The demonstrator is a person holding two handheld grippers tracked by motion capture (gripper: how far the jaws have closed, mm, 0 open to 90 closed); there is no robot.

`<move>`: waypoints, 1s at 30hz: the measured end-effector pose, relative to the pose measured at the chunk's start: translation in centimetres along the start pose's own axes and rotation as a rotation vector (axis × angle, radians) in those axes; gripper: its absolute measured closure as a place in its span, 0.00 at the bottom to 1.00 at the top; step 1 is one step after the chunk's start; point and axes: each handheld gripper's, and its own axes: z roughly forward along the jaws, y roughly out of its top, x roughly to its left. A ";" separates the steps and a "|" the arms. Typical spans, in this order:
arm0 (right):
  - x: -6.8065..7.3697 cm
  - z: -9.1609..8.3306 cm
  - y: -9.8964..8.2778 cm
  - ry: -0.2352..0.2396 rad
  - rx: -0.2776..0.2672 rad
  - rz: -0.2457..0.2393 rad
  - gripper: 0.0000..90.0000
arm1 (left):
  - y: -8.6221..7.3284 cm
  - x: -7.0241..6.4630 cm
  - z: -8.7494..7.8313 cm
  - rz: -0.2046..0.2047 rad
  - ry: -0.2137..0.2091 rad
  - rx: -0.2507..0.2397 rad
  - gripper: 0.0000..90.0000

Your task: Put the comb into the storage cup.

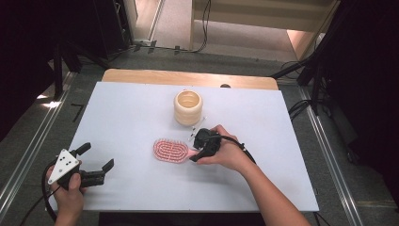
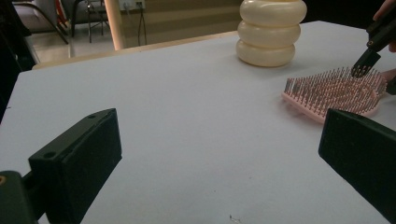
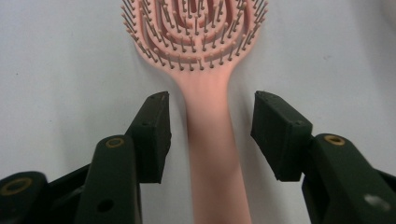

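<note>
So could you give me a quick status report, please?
Right gripper open, straddling pink hairbrush handle. Left gripper open, idle. Cream container clear of brush.

Hairbrush before ribbed cup (on table).

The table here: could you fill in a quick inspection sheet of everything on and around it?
Surface: white table top, wooden strip along the far edge.
Job's things: pink hairbrush lying bristles up; its handle runs between the right gripper's jaws.
Clutter: cream ribbed cup standing upright beyond the brush.
Grippers: right gripper straddles the handle, pads not pressing; left gripper open over bare table.
Cables: one trails from each gripper; more lie on the floor.
Surroundings: grey floor, dark stands at the sides.
</note>
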 end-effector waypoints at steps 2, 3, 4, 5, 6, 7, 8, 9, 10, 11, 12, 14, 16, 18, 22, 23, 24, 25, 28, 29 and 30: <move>0.0 0.1 0.1 -0.002 0.008 -0.005 0.57 | 0.0 0.0 0.0 0.001 -0.001 0.000 0.00; 0.1 0.1 0.2 -0.006 0.018 -0.001 0.58 | 0.0 0.0 0.0 0.001 -0.001 0.000 0.00; 0.1 0.2 0.2 -0.006 0.018 -0.005 0.60 | 0.0 0.0 0.0 0.001 0.000 0.001 0.00; 0.1 0.2 0.3 -0.006 0.022 -0.016 0.61 | 0.0 0.0 0.0 0.000 -0.002 0.000 0.00; 0.2 0.3 0.4 -0.011 0.028 -0.008 0.62 | 0.0 0.0 0.0 0.000 -0.002 0.000 0.00; 0.2 0.3 0.4 -0.015 0.037 -0.016 0.62 | 0.0 0.0 0.0 0.000 -0.003 -0.001 0.00; 0.2 0.3 0.4 -0.013 0.034 -0.022 0.64 | 0.0 0.0 0.0 0.000 -0.003 -0.002 0.00; 0.3 0.4 0.5 -0.020 0.037 -0.020 0.64 | 0.0 0.0 0.0 0.000 -0.002 0.000 0.00; 0.3 0.4 0.5 -0.021 0.041 -0.022 0.65 | 0.0 0.0 0.0 0.000 -0.003 -0.002 0.00; 0.2 0.5 0.5 -0.021 0.042 -0.031 0.66 | 0.0 0.0 0.0 0.000 -0.003 -0.002 0.00; 0.3 0.5 0.5 -0.022 0.047 -0.033 0.67 | 0.0 0.0 0.0 0.000 -0.003 -0.002 0.00; 0.3 0.5 0.6 -0.022 0.045 -0.044 0.67 | 0.0 0.0 0.0 0.000 -0.003 -0.002 0.00; 0.4 0.5 0.6 -0.026 0.051 -0.039 0.68 | 0.0 0.0 0.0 0.001 -0.002 -0.001 0.00; 0.4 0.6 0.6 -0.027 0.047 -0.039 0.68 | 0.0 0.0 0.0 0.002 -0.002 -0.001 0.00; 0.6 0.7 0.6 -0.039 0.055 -0.043 0.67 | 0.0 0.0 0.0 0.003 -0.001 0.000 0.00; 0.6 0.7 0.7 -0.042 0.056 -0.057 0.67 | 0.0 0.0 0.0 0.004 -0.002 0.001 0.00; 0.6 0.7 0.7 -0.041 0.060 -0.052 0.67 | 0.0 0.0 0.0 0.003 -0.002 0.002 0.00; 0.5 0.7 0.7 -0.037 0.060 -0.049 0.67 | 0.0 0.0 0.0 0.004 -0.002 0.003 0.00; 0.4 0.7 0.7 -0.029 0.065 -0.042 0.68 | 0.0 0.0 0.0 0.004 -0.002 0.003 0.00; 0.4 0.7 0.8 -0.028 0.067 -0.042 0.69 | 0.0 0.0 0.0 0.004 -0.002 0.003 0.00; 0.4 0.7 0.8 -0.031 0.069 -0.052 0.69 | 0.0 0.0 0.0 0.004 -0.002 0.002 0.00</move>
